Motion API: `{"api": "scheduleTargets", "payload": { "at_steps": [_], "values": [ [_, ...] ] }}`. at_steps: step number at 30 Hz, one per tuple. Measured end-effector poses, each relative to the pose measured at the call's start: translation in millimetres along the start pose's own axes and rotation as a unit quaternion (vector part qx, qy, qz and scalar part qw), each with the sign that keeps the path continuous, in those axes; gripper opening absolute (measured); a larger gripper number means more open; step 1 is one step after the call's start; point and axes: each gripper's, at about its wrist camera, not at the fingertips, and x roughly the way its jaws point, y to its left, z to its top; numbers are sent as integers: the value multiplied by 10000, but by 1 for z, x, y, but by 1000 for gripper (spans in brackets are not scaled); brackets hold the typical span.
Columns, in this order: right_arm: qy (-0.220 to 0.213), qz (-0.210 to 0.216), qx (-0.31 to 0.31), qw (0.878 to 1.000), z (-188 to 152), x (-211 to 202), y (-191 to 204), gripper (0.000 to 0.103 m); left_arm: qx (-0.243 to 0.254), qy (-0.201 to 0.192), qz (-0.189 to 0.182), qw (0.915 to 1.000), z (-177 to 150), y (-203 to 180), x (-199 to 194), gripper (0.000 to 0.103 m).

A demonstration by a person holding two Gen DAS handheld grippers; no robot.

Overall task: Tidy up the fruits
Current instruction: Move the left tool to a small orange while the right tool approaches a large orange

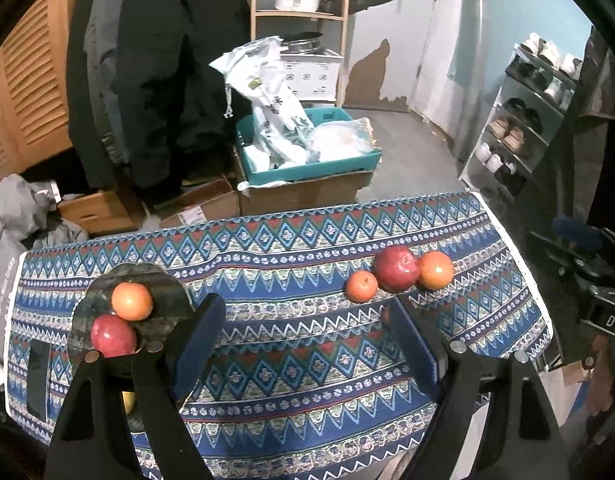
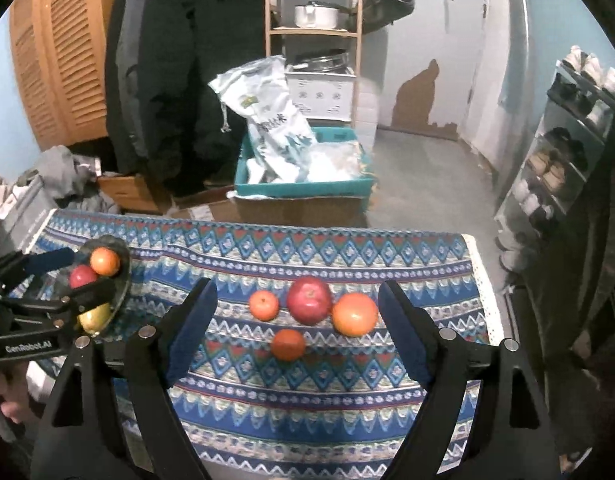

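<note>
Left claw (image 1: 303,340) spread, empty | right claw (image 2: 297,328) spread, empty | four loose fruits (image 2: 309,300) on worktop (image 2: 267,400), three on plate (image 2: 121,280) | likely firm, round, rolling; best pinched across widest middle

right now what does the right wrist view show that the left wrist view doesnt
Only the right wrist view shows a fourth loose fruit, the small dark orange nearest the camera, plus the yellow fruit clearly on the dish, and the left gripper beside it. Only the left wrist view shows a dark flat object on the tablecloth. Both show the red apple between two oranges.
</note>
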Motion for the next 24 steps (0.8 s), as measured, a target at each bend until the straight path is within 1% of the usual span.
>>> {"api": "scheduleTargets", "payload": {
  "at_steps": [7, 11, 17, 24],
  "values": [
    [41, -31, 138, 9999, -5, 2, -17, 83, 115, 108, -19, 9999, 2, -14, 11, 85],
    [154, -50, 176, 9997, -9, 10, -24, 83, 160, 202, 5, 9997, 0, -16, 21, 85],
    [463, -137, 216, 9986, -18, 33, -35, 83, 191, 385, 16, 9991, 1, -19, 46, 85],
    [887, -248, 227, 9955, -28, 68, -47, 83, 37, 746, -156, 9971, -1, -24, 82, 85]
  ]
}}
